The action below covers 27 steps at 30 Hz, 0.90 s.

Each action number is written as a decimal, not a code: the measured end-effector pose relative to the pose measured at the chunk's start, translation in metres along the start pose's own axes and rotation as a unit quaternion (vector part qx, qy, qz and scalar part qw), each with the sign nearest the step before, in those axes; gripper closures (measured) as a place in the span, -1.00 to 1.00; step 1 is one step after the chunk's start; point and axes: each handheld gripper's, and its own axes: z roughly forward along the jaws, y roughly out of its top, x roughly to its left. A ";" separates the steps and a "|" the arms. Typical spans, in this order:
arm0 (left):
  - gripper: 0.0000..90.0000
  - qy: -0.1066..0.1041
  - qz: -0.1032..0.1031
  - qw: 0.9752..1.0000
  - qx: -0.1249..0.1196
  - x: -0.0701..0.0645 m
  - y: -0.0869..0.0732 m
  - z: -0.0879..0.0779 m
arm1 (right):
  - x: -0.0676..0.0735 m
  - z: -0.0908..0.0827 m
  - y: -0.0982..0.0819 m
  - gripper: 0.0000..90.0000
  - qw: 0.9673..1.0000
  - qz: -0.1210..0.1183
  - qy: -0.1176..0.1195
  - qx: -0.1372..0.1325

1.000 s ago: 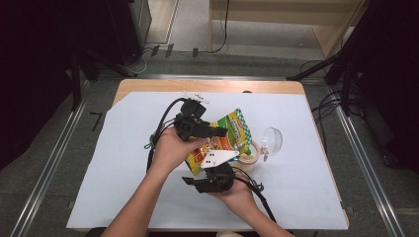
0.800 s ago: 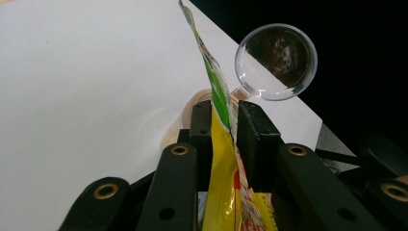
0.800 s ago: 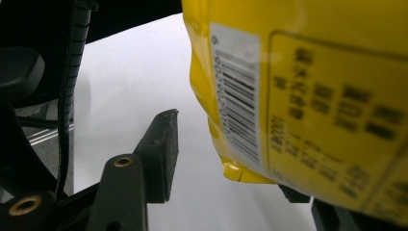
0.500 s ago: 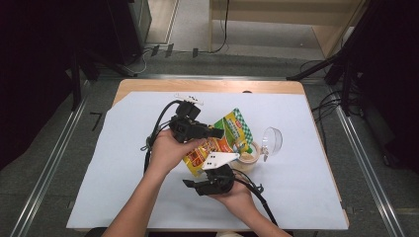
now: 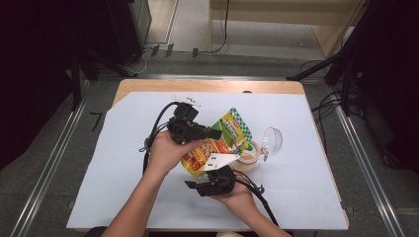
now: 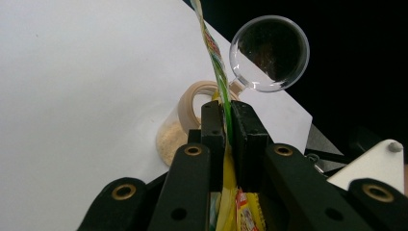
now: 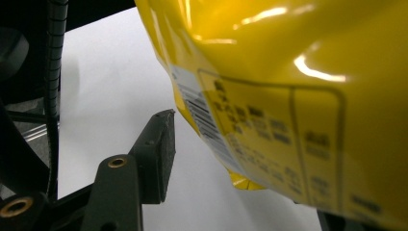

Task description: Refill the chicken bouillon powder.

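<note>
The pouch (image 5: 217, 145), yellow with a green-checked top and red print, is held up off the table (image 5: 207, 86) near its middle, above the white sheet (image 5: 108, 168) that covers most of the tabletop. It tilts, its green top pointing away from the person and toward the right of the high view. In the right gripper view its glossy yellow back (image 7: 288, 96), with a barcode and small print, hangs just in front of the camera.

The left gripper (image 5: 217, 134) reaches in from the left, and its jaws have just been closing: in the left gripper view they pinch the pouch's thin edge (image 6: 219, 72) between them, the pads pressed on the film from both sides. The left hand (image 5: 168, 150) wraps the gripper's body.

The right gripper (image 5: 210, 185) sits below the pouch, nearer the person, in the right hand (image 5: 237, 195). One of its jaws stands clear of the pouch with a gap of white sheet between; the other is hidden behind the pouch, so I cannot tell whether it touches. The jaws are spread apart.

Just right of the pouch stands a small jar (image 5: 249, 155) of pale grains, its mouth open. Its clear round lid (image 5: 272, 139) hangs beside it, to the right.
</note>
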 end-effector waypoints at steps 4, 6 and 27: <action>0.94 -0.006 -0.005 1.000 -0.001 0.000 -0.001 -0.005 | -0.001 -0.001 -0.001 0.02 1.000 -0.001 0.002 -0.003; 0.94 -0.011 -0.008 1.000 -0.002 0.001 -0.002 -0.008 | -0.002 -0.001 -0.001 0.02 1.000 0.002 0.002 -0.003; 0.97 -0.010 0.022 1.000 -0.010 0.005 -0.007 -0.029 | -0.010 -0.009 -0.003 -0.02 1.000 0.003 -0.022 -0.015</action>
